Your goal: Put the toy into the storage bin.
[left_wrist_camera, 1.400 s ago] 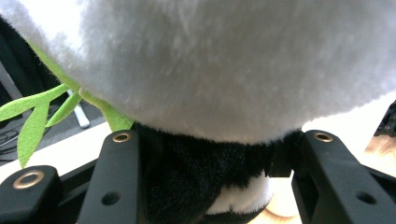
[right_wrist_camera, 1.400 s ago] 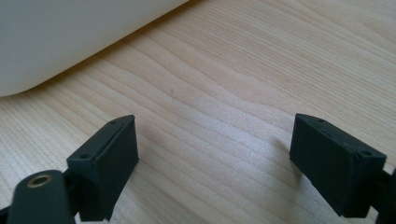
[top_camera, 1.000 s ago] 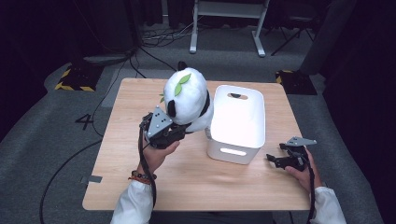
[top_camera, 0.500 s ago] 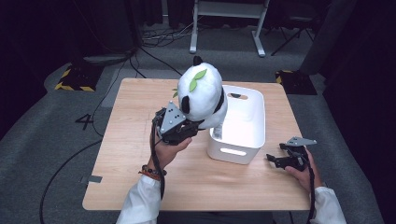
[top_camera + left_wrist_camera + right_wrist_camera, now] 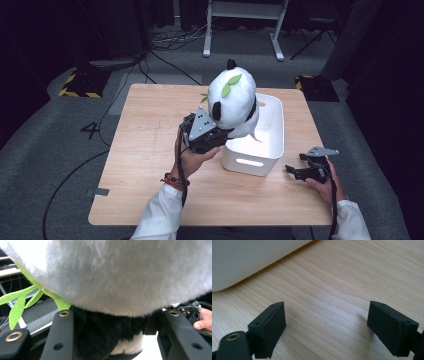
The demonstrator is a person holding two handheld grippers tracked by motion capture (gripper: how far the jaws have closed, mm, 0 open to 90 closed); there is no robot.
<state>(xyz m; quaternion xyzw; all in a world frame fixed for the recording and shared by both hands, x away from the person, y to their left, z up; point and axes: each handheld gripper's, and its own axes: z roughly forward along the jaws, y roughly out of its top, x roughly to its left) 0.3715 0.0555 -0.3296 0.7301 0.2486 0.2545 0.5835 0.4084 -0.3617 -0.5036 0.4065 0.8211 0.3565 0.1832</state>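
high view: left claw (image 5: 220,134) grasps panda plush (image 5: 232,102) above white bin (image 5: 260,150); right claw (image 5: 295,170) gapes, idle.

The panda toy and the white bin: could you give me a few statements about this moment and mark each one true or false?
1. The left gripper is clamped on the plush panda. True.
2. The panda lies flat on the wooden table. False: it is held up in the air, above the near left edge of the white bin.
3. The right gripper holds a second toy. False: its jaws stand open with nothing between them, over bare wood.
4. The panda has green leaves on its head. True.
5. The bin lies tipped on its side. False: it stands upright, its opening facing up.
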